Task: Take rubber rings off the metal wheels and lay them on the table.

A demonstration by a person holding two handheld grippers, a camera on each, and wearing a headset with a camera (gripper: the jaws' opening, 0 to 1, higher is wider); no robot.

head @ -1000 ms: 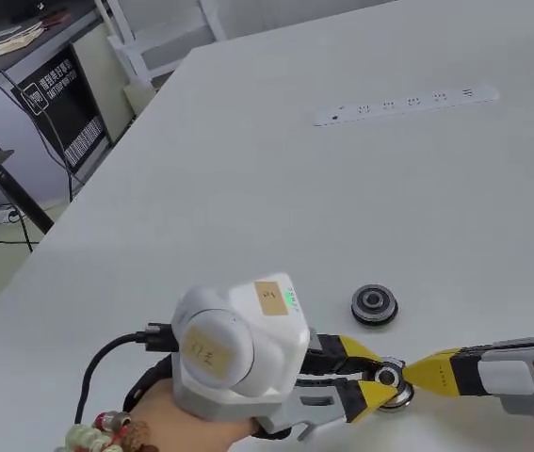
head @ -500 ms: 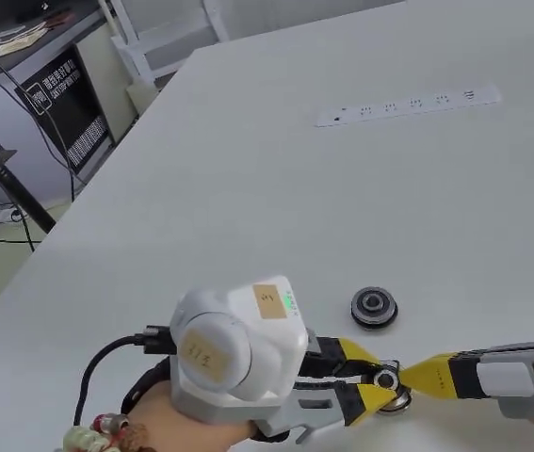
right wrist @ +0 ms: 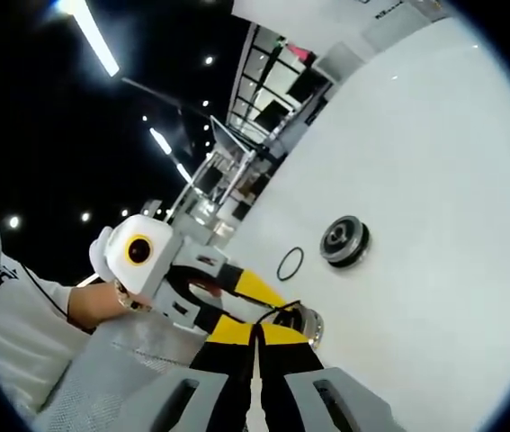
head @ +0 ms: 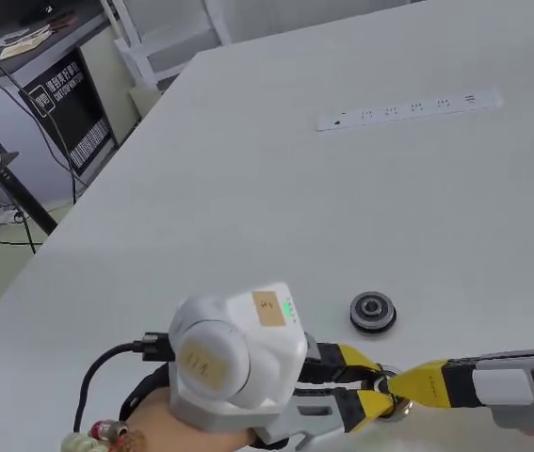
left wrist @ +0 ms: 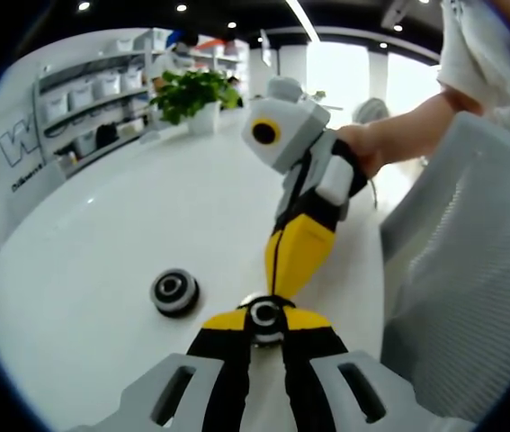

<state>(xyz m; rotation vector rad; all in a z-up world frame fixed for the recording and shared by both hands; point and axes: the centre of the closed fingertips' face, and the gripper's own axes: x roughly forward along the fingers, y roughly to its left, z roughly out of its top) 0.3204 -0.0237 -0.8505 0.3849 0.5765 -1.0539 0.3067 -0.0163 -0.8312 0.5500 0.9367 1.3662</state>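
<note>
Clamped on a small metal wheel (left wrist: 264, 317) with the left tool (head: 370, 384), at the near edge of the tabletop (head: 276, 188); resting on the surface or just off it, cannot tell. Met head-on from the right by the right tool (right wrist: 256, 335), jaws pressed almost together at the wheel's right rim, seemingly pinching its rubber ring (right wrist: 283, 310), seen as a thin black strand in the right gripper view. Both tools on one left-right line, tip to tip, with the wheel between and its axle roughly upright. Probably mid-peel. Next move likely a pull to the right and upward, away from the left tool, so the ring stretches over the rim while the left tool braces. Risk of the strand slipping from so narrow a pinch. Already flat on the tabletop, a loose ring (right wrist: 290, 264), just far of the tools. Beyond it, near but apart, a second wheel (head: 373, 312), lying flat, apparently with its ring on.
</note>
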